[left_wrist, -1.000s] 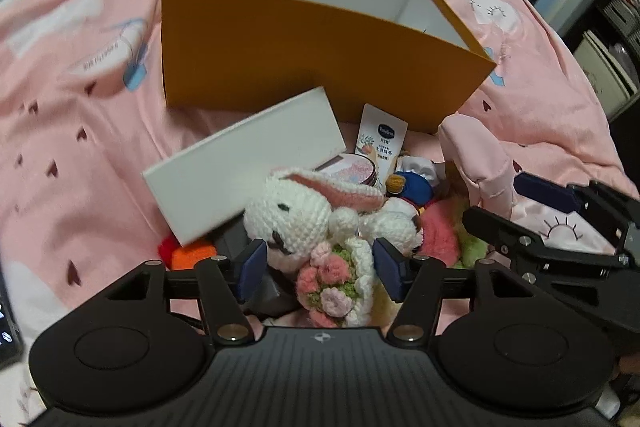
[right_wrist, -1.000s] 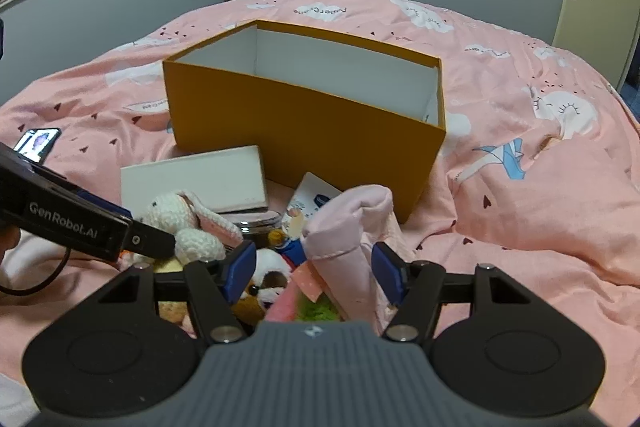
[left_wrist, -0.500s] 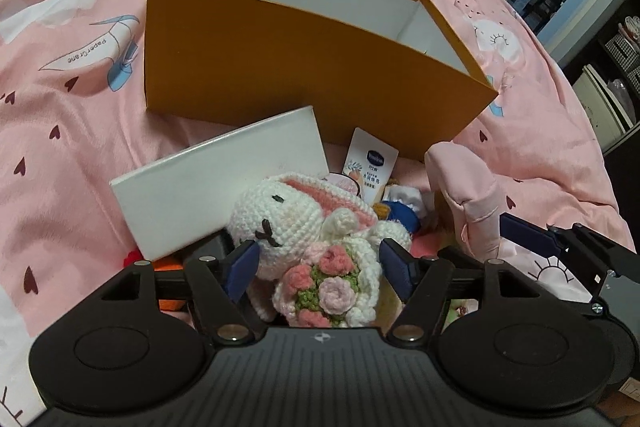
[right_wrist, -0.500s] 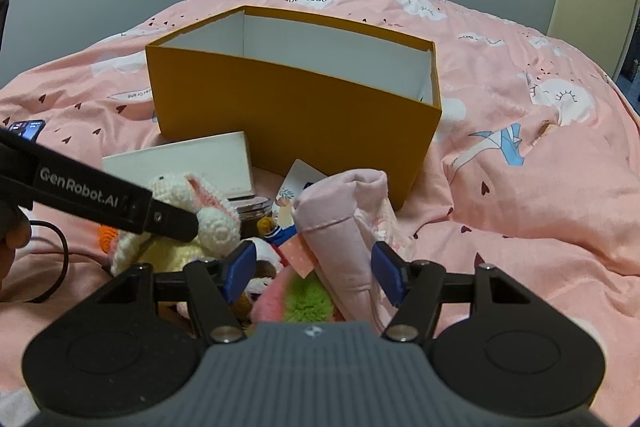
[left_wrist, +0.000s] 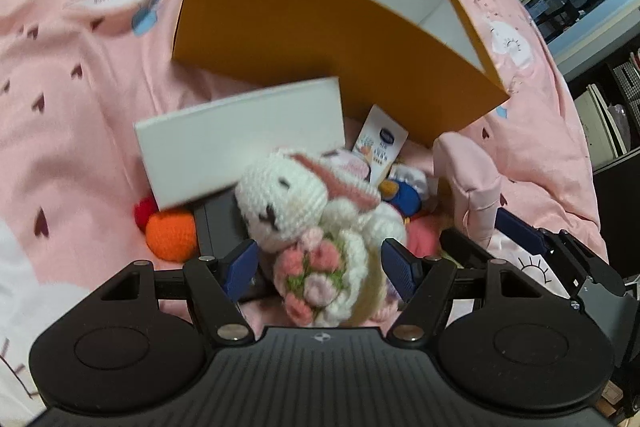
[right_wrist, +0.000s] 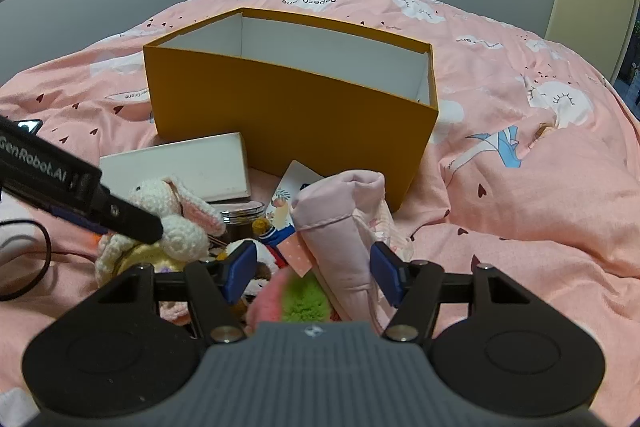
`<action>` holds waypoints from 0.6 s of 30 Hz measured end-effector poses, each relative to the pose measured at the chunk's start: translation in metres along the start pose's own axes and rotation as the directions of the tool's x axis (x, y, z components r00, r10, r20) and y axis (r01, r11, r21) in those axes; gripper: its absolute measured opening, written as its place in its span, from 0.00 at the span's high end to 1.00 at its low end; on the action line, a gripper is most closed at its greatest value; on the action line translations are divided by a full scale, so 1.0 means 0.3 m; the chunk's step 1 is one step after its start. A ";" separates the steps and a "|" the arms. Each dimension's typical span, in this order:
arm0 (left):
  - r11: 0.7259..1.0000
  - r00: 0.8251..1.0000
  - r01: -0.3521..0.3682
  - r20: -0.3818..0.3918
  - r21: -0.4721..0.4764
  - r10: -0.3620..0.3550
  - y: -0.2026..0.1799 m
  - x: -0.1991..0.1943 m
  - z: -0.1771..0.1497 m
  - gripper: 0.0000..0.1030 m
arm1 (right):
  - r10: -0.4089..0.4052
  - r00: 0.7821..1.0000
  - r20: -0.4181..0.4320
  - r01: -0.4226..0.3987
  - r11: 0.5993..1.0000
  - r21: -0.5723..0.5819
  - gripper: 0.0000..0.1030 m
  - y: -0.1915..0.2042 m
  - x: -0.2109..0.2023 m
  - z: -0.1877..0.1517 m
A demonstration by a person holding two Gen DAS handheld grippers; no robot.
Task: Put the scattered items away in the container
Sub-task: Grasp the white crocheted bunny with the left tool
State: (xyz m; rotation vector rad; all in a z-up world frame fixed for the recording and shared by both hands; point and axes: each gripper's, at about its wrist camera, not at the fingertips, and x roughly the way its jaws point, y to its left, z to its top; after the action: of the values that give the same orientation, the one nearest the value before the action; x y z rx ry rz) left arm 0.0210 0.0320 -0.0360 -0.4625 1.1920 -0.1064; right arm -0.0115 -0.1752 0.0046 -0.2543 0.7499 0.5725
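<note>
An orange box (left_wrist: 320,39) (right_wrist: 280,123) with a white inside stands open on the pink bed. In front of it lies a heap of small items. A white crochet bunny (left_wrist: 288,203) (right_wrist: 176,223) with a flower bouquet lies between the jaws of my left gripper (left_wrist: 320,265), which is open, with a gap on the left pad's side. My right gripper (right_wrist: 312,271) is open around an upright pink cloth roll (right_wrist: 344,227) (left_wrist: 468,179). The roll rests against the right pad and stands clear of the left one.
A flat white box (left_wrist: 240,139) leans on the heap. Around it lie an orange crochet ball (left_wrist: 170,235), a small printed tube (left_wrist: 382,145), a blue duck toy (left_wrist: 404,195), a dark jar (right_wrist: 244,215) and a green pompon (right_wrist: 304,297). A phone (right_wrist: 28,126) and a cable (right_wrist: 40,267) lie at the left.
My left gripper's jaws have spread wider around the bunny and the gripper has rolled a little. The right gripper and the pink cloth roll have kept still.
</note>
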 end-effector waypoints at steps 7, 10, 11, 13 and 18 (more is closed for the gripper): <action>0.994 0.996 0.081 -0.041 -0.074 -0.085 0.017 0.066 -0.006 0.23 | 0.003 1.000 0.004 -0.003 1.000 0.004 0.37 0.001 -0.003 -0.006; 0.993 0.996 0.083 -0.032 -0.082 -0.086 0.014 0.086 -0.003 0.23 | 0.011 1.000 0.025 -0.011 1.000 -0.012 0.37 0.004 -0.024 -0.007; 0.993 0.996 0.082 -0.032 -0.088 -0.086 0.016 0.094 -0.001 0.23 | 0.018 0.999 0.031 -0.017 1.000 -0.017 0.37 0.004 -0.033 -0.006; 0.993 0.996 0.076 -0.029 -0.092 -0.079 0.018 0.107 0.003 0.22 | 0.032 0.999 0.041 -0.031 0.999 -0.024 0.37 0.003 -0.049 -0.004; 0.999 0.999 0.041 0.008 -0.017 -0.041 -0.007 0.089 -0.007 0.33 | 0.096 0.995 0.033 -0.096 0.995 0.000 0.42 -0.008 -0.076 0.004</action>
State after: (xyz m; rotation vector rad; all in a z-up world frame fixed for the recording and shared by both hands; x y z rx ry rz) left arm 0.0296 0.0210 -0.0588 -0.5016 1.1771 -0.1297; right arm -0.0231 -0.1857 0.0215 -0.2074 0.7336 0.6655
